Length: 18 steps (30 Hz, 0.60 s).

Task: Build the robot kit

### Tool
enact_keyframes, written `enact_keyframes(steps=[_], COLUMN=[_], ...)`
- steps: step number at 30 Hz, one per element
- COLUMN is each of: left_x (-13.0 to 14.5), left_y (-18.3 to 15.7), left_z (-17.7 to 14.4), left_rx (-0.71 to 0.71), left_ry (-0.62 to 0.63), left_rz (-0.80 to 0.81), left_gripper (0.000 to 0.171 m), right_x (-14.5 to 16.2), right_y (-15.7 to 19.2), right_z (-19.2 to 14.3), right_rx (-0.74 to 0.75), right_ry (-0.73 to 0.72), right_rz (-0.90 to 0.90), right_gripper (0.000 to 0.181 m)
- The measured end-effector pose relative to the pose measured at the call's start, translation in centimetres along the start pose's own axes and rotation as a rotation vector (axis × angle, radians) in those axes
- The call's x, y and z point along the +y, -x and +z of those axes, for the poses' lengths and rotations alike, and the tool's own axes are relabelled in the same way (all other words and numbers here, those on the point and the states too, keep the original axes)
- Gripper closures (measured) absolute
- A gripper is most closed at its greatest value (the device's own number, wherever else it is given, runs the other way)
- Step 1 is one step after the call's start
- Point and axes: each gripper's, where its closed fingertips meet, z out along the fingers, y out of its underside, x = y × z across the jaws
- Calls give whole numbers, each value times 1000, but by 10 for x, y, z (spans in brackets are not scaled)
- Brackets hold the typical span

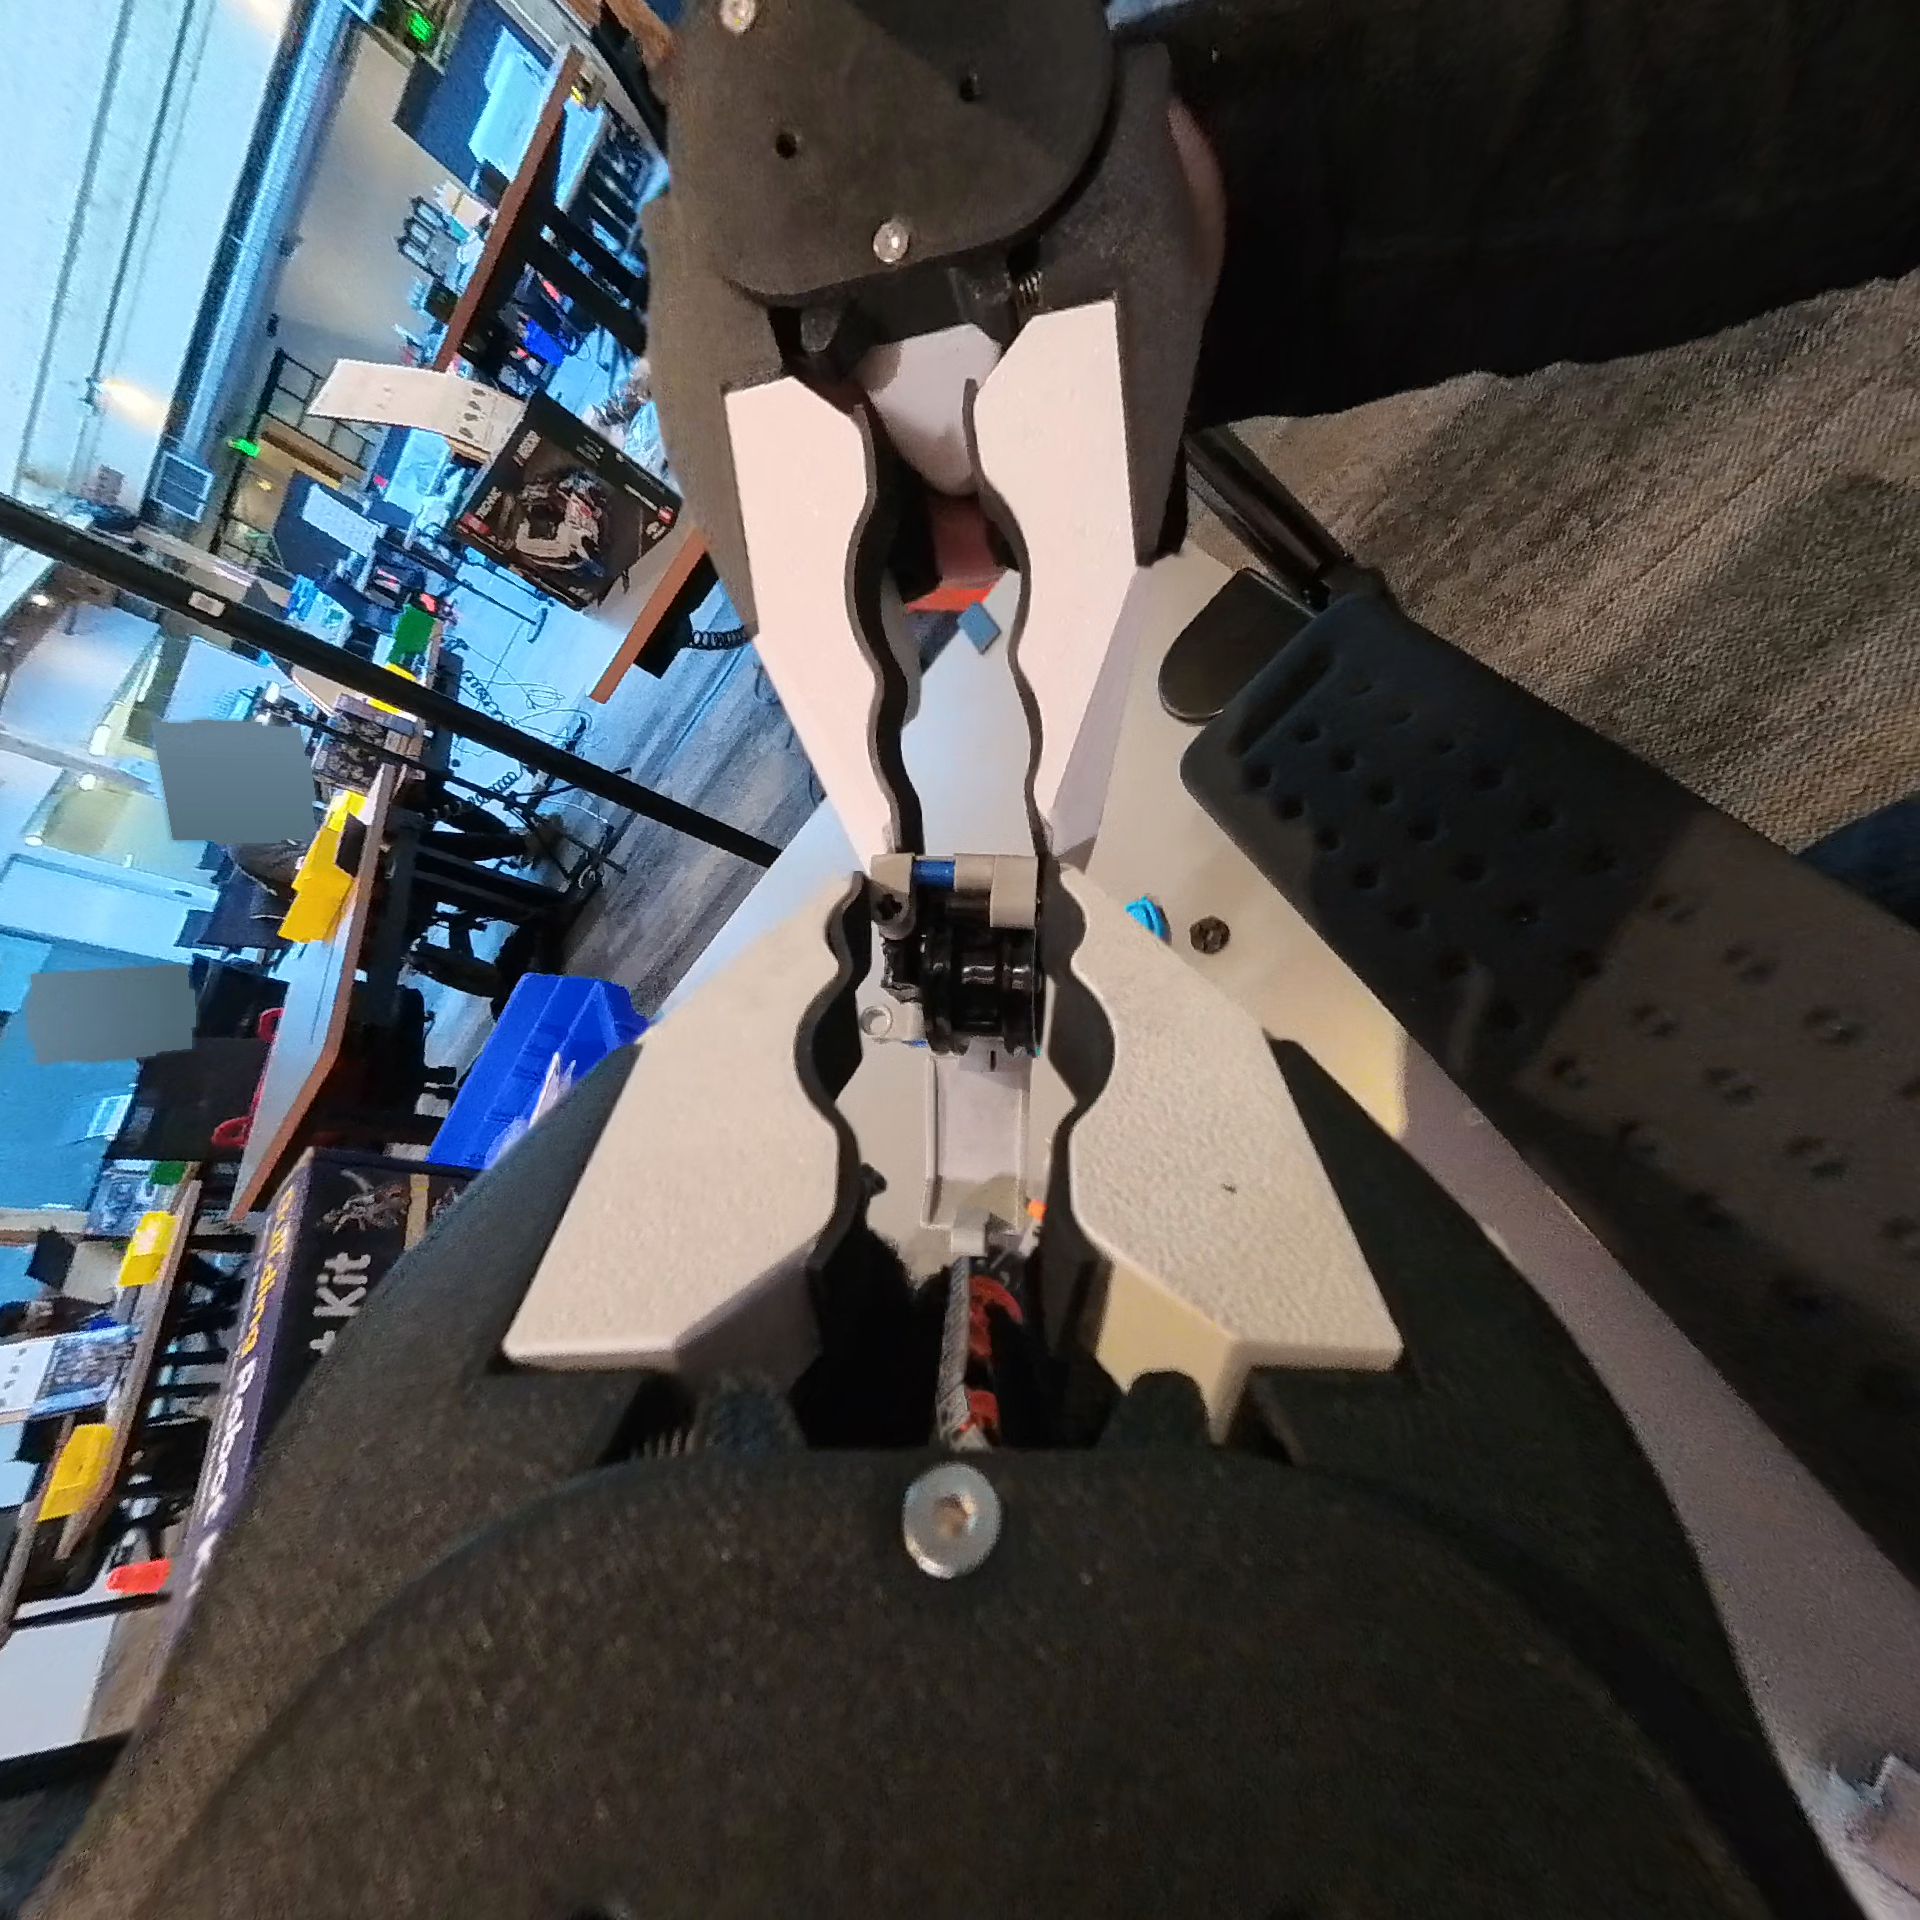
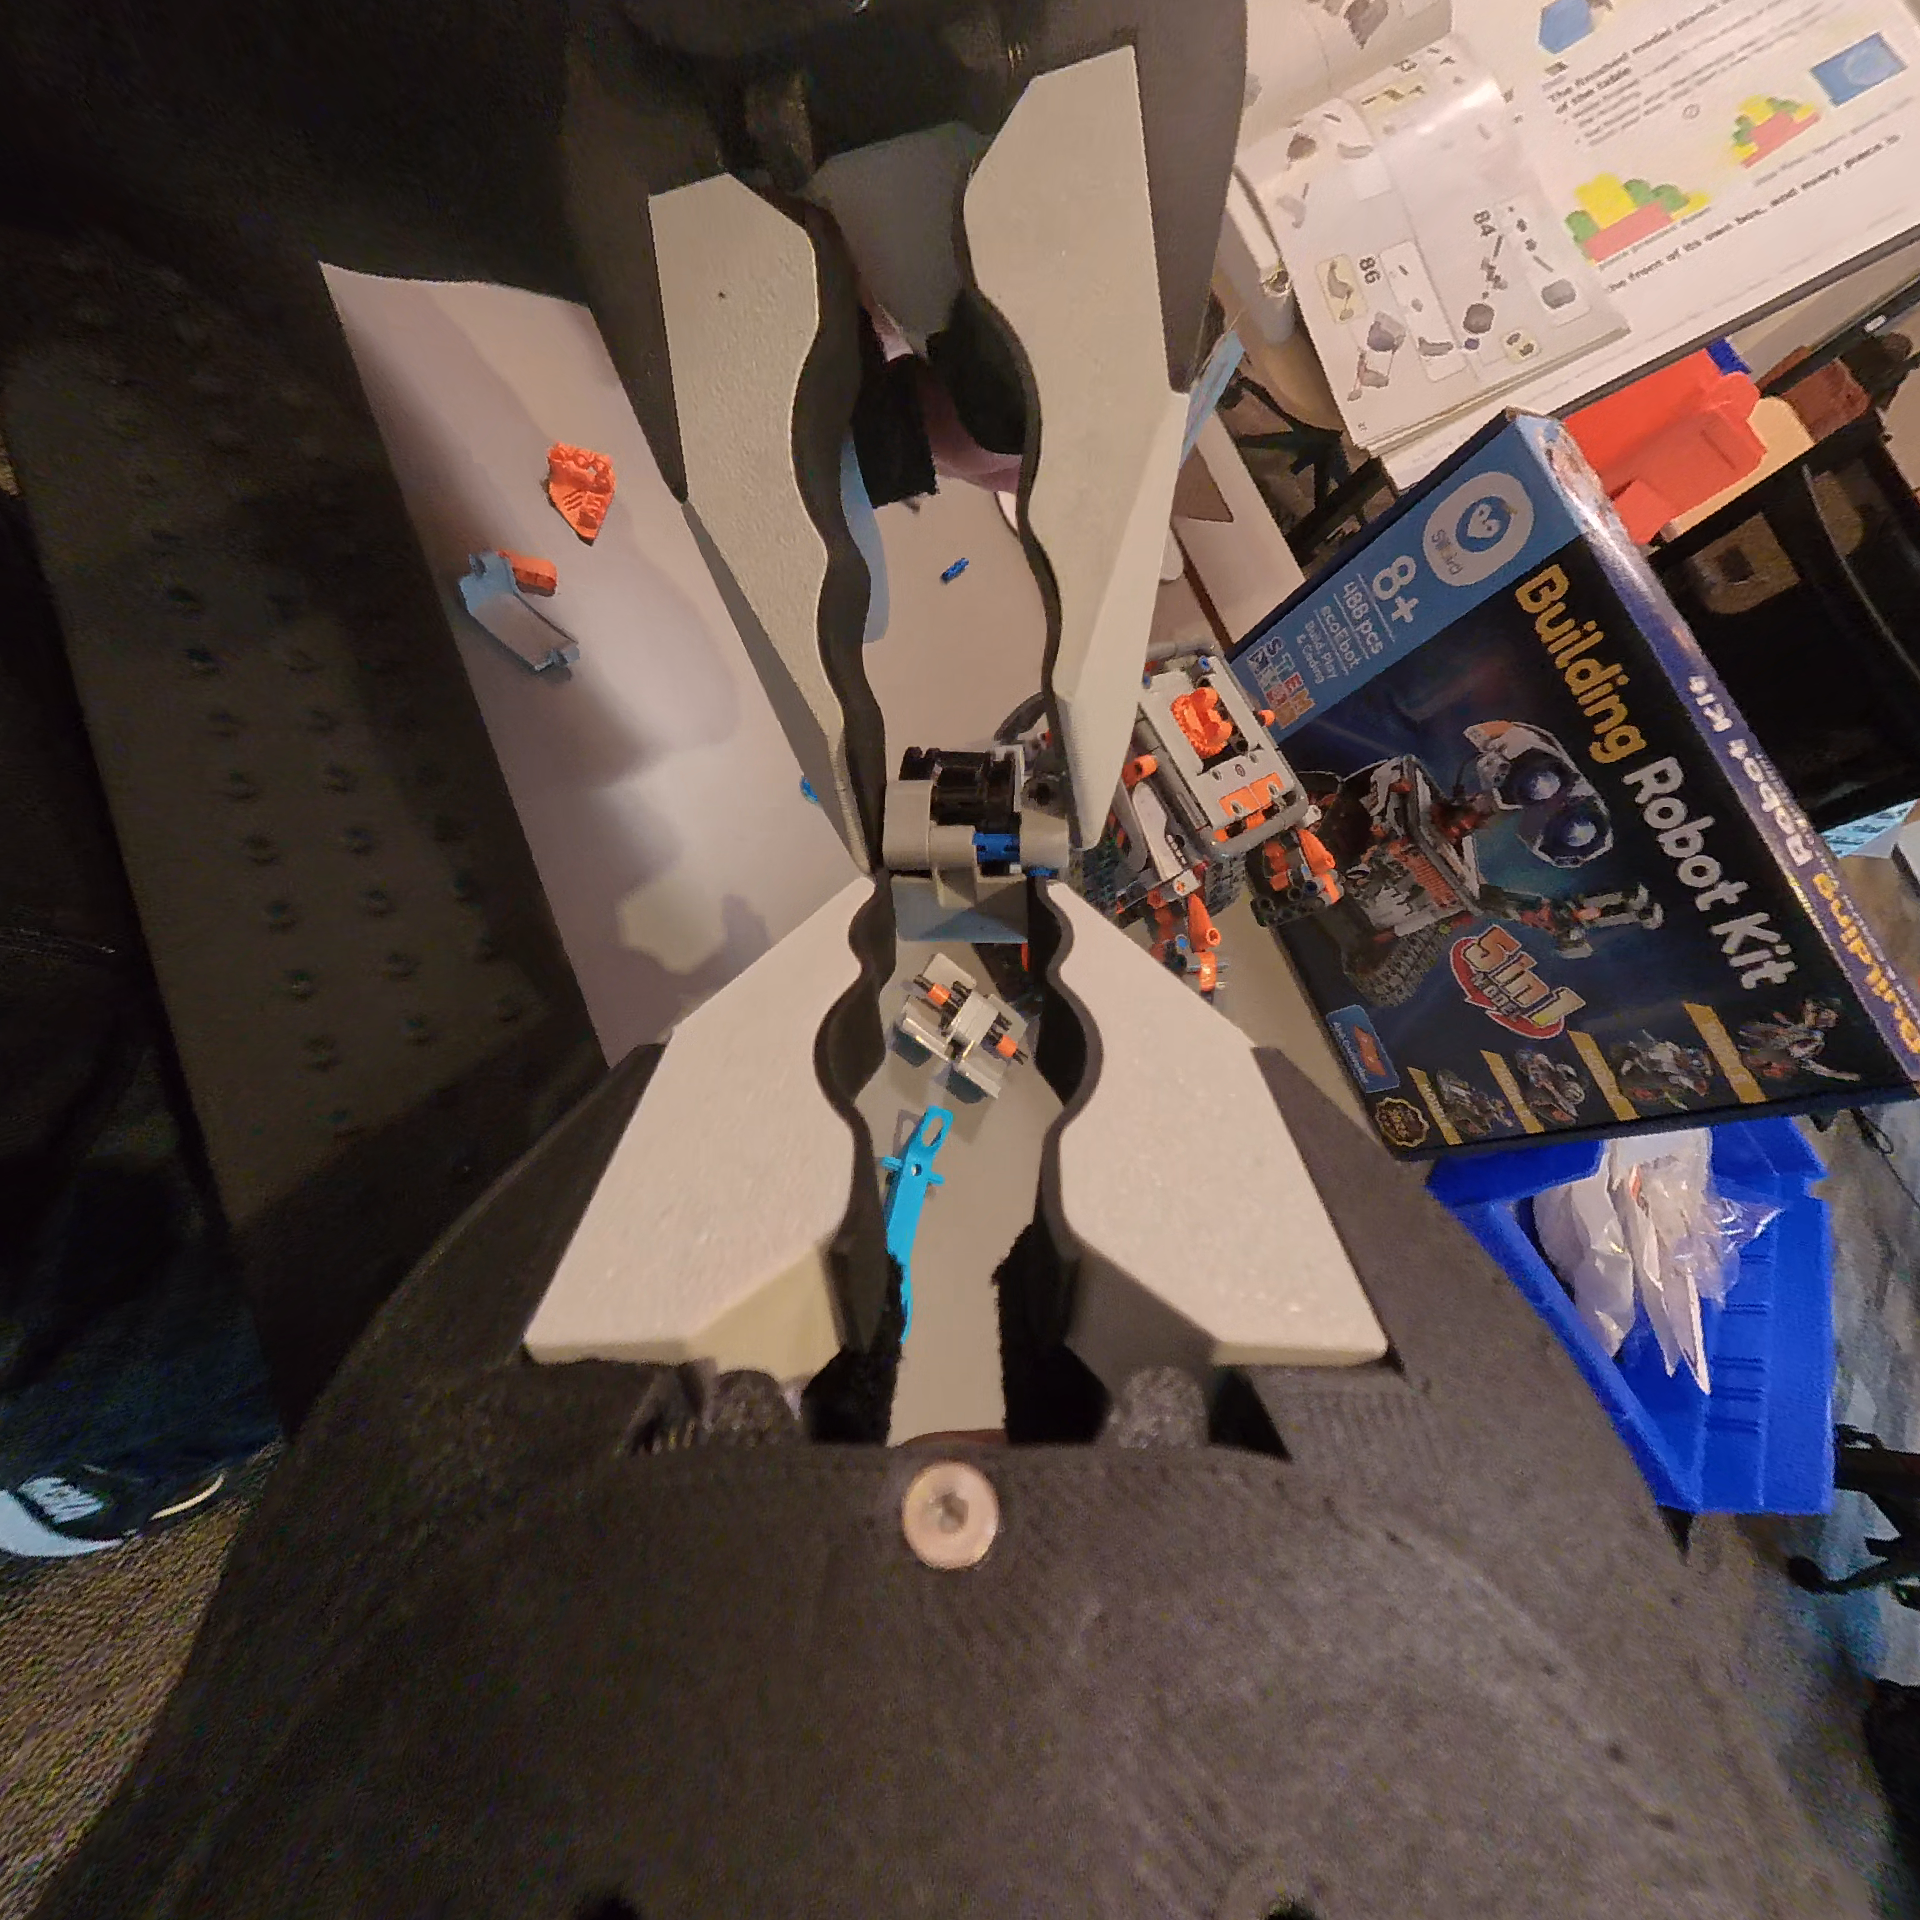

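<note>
Left wrist view: left gripper (image 1: pixel 958 883) closed tip to tip on a small brick assembly (image 1: pixel 961 961), a black wheel-like part with grey connectors and a blue pin, long axis running along the fingers back toward the camera. Meets the right gripper (image 1: pixel 961 847) head-on from above, its tips pinching the same assembly at the grey-and-blue end. Hanging over a white table (image 1: pixel 1153 821); lower end of the assembly lost in shadow between the finger bases. Beside it a perforated black chair (image 1: pixel 1507 831); blurred workshop benches at left.

Right wrist view: right gripper (image 2: pixel 961 883) clamped narrowly on the brick assembly (image 2: pixel 961 821), grey elbow piece nearest, black part pointing away into the left gripper (image 2: pixel 961 769), whose tips partly cover it. Below, on the table (image 2: pixel 644 665): a small grey-orange block (image 2: pixel 961 1023) and a light blue lever piece (image 2: pixel 914 1205), its lower end cut off by the finger. Right of the tips, a part-built robot model (image 2: pixel 1205 810), a kit box (image 2: pixel 1579 790), a blue bin (image 2: pixel 1662 1330); loose orange piece (image 2: pixel 584 488) at left.
</note>
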Motion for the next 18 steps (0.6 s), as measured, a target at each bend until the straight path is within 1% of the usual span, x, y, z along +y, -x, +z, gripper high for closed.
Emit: enact_keyframes(steps=[5, 9, 13, 18], left_x=[5, 4, 9, 12], left_y=[-5, -5, -13, -18], left_z=[3, 4, 7, 12], left_rx=[9, 26, 53, 66], left_ry=[35, 6, 39, 33], left_rz=[24, -13, 6, -5], left_gripper=[143, 142, 143, 144], right_x=[6, 7, 13, 20], right_y=[4, 5, 11, 17], right_z=[4, 4, 8, 10], right_rx=[-28, -47, -102, -170], right_ry=[41, 61, 100, 114], right_rz=[-4, -6, -14, -5], right_gripper=[159, 159, 159, 160])
